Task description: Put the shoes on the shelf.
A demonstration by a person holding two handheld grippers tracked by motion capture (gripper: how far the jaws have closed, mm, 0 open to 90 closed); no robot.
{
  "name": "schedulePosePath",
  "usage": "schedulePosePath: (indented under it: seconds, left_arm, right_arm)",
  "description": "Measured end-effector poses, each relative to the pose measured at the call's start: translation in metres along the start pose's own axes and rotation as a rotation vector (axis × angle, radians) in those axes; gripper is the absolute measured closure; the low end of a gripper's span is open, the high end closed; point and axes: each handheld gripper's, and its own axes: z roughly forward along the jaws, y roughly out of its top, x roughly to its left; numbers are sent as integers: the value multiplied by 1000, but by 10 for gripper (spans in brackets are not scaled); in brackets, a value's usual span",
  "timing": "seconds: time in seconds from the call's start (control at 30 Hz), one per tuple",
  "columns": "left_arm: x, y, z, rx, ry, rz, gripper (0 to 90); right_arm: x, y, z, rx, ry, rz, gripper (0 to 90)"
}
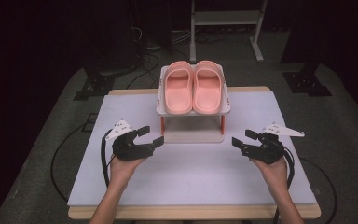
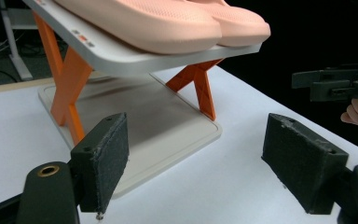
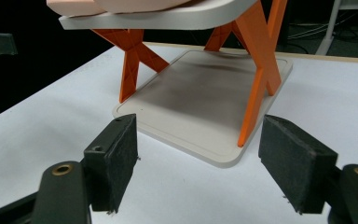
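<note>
Both tongs, left (image 1: 152,136) and right (image 1: 240,138), are hanging released, flanking the rack (image 1: 193,136); slippers (image 1: 193,86) sitting on top. Approach level, grip each slipper's sidewall.

You have two pink slippers (image 1: 193,87) side by side on the upper tier of one two-tier shoe rack (image 1: 166,111) with four orange cross-braced legs (image 3: 131,65), plus two handheld grippers, left gripper (image 1: 148,136) and right gripper (image 1: 243,138).
</note>
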Motion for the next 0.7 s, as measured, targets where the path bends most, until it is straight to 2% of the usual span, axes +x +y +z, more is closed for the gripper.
schedulePosePath:
  seconds: [0.37,0.7]
  left_arm:
    - [7,-18,-11,-15,22,-27,198]
    - [3,-32,-19,-19,35,-5,192]
  right_arm:
    - [-5,-14,-6,1,-10,9,268]
    - [-9,-31,-10,5,-5,30,267]
